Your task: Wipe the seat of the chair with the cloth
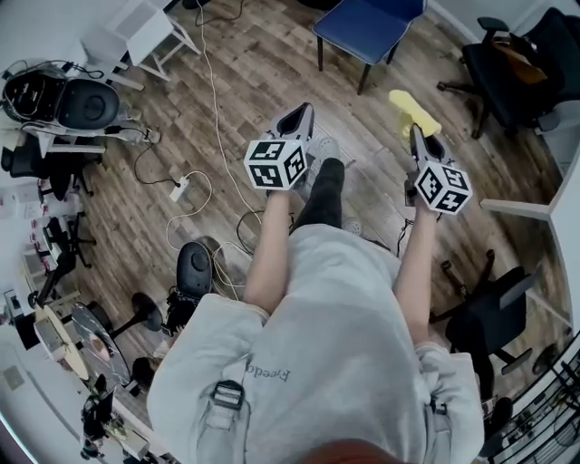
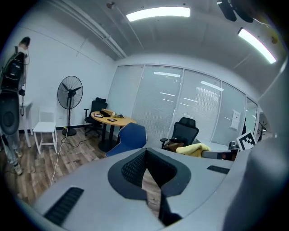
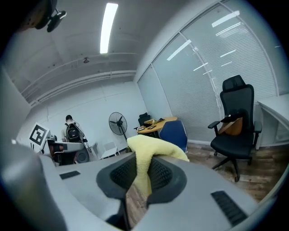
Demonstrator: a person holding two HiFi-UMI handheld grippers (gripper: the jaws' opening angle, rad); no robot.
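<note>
The blue chair [image 1: 367, 23] stands on the wood floor ahead of me, its seat bare; it also shows in the left gripper view [image 2: 131, 137] and the right gripper view [image 3: 175, 131]. My right gripper [image 1: 415, 134] is held in the air, well short of the chair, shut on a yellow cloth [image 1: 414, 111]. In its own view the cloth [image 3: 153, 149] bulges out over the jaws of the right gripper [image 3: 141, 155]. My left gripper [image 1: 302, 112] is level beside it, shut with nothing in it [image 2: 147, 151]. From there the cloth [image 2: 193, 150] appears at the right.
A black office chair [image 1: 507, 63] with a brown item on it stands to the right of the blue chair. A white cable [image 1: 213, 100] and power strip [image 1: 178, 188] lie on the floor at left. A round wooden table [image 2: 113, 119], a fan [image 2: 70, 92] and a white stool [image 2: 45, 131] stand farther back.
</note>
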